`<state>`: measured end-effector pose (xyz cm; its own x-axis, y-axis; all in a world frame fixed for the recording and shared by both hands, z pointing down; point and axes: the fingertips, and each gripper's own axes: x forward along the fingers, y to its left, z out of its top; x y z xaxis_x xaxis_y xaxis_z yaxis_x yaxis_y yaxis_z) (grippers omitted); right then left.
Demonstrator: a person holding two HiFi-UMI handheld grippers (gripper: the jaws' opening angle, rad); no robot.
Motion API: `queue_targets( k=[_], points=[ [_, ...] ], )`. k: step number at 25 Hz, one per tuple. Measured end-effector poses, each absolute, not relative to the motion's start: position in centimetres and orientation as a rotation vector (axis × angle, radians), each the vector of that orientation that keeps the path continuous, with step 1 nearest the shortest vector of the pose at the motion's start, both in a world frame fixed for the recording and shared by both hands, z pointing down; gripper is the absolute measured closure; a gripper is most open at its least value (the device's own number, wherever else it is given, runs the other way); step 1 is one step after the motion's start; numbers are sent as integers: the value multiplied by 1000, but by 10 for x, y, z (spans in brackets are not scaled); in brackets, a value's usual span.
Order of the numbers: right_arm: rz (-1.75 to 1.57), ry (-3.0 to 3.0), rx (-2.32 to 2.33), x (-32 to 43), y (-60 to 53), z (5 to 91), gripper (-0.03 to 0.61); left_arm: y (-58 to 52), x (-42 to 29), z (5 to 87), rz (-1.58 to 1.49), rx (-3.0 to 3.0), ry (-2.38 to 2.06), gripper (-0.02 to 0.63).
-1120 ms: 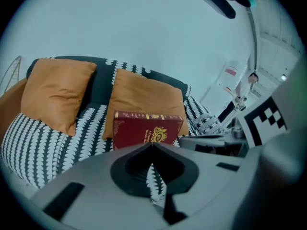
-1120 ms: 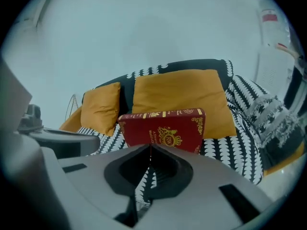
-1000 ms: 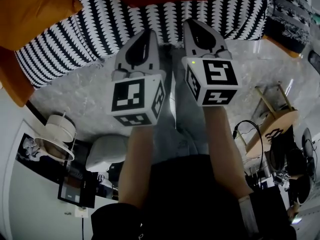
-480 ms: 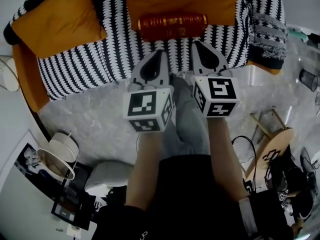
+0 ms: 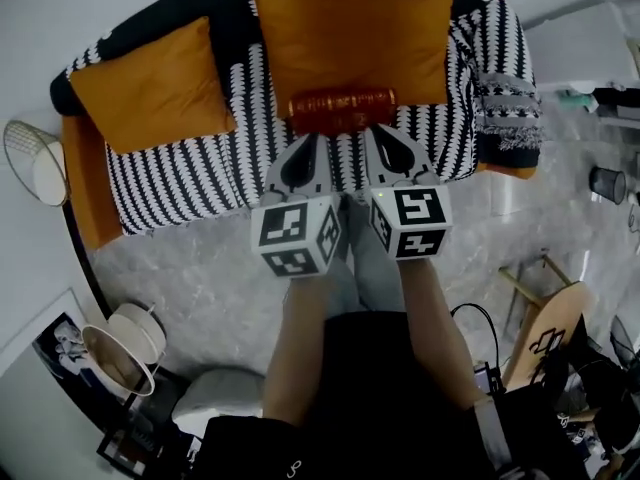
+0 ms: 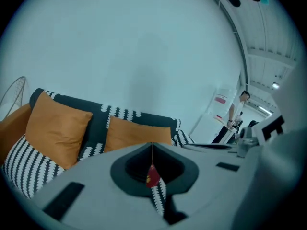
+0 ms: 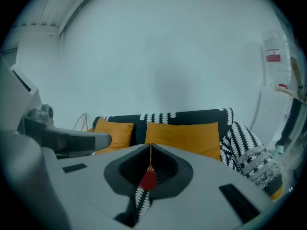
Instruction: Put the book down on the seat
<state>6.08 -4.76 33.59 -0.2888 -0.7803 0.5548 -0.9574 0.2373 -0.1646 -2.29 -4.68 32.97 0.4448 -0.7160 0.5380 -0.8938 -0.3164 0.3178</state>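
A red book [image 5: 343, 111] lies flat on the black-and-white patterned sofa seat [image 5: 190, 178], just in front of the middle orange cushion [image 5: 350, 38]. Both grippers are held side by side over the seat's front edge, a little short of the book and apart from it. The left gripper [image 5: 305, 140] is shut and empty; the right gripper [image 5: 385, 133] is shut and empty too. In the left gripper view the jaws [image 6: 152, 145] meet in a thin seam, and a sliver of the red book [image 6: 152, 175] shows through the opening. The right gripper [image 7: 150, 146] looks the same, with the book [image 7: 148, 178] below its seam.
A second orange cushion [image 5: 150, 88] leans at the sofa's left. A folded striped blanket [image 5: 508, 108] lies on the right armrest. A wire-frame object [image 5: 35, 158] stands left of the sofa, a white lamp [image 5: 125, 346] on the marble floor, a wooden stool [image 5: 545, 318] at right. A person [image 6: 237, 111] stands far off.
The head view has drawn back from the sofa, so the whole sofa and both cushions show now. Both grippers stayed shut and side by side, with the book still on the seat.
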Motion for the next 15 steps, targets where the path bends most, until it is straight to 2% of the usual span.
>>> queue_targets(
  k=[15],
  points=[
    [474,-2321,1754,99,-82,207,565,-93,8,201,231,2321,-1463,600]
  ],
)
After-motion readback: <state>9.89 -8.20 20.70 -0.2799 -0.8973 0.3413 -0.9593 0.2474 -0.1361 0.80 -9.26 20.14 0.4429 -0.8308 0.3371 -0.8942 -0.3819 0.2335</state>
